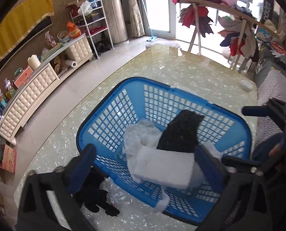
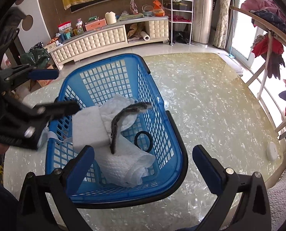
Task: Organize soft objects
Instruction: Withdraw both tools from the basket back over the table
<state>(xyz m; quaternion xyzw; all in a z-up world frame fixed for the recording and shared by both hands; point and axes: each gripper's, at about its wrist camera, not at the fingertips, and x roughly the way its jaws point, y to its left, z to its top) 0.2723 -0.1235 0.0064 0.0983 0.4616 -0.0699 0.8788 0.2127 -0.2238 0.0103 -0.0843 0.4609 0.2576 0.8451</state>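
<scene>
From my seat the job looks mostly done. Starting at the left, a dark crumpled cloth [image 1: 98,202] lies on the table [image 1: 181,73] just outside the basket [image 1: 108,94], and I judge it the one soft thing left to collect. My left gripper [image 1: 145,165] hangs over the basket with its jaws spread wide and nothing between them. Inside the basket I see a white sponge block [image 1: 162,165], a crumpled white cloth [image 1: 141,134], a black pad [image 1: 181,130], a rolled paper towel [image 2: 123,165] and a black hair band [image 2: 143,141]. My right gripper [image 2: 143,169] is spread too, empty, straddling the basket's near rim. Farther right, a small white puck [image 2: 273,151] sits on the table; I can't tell if it is soft.
</scene>
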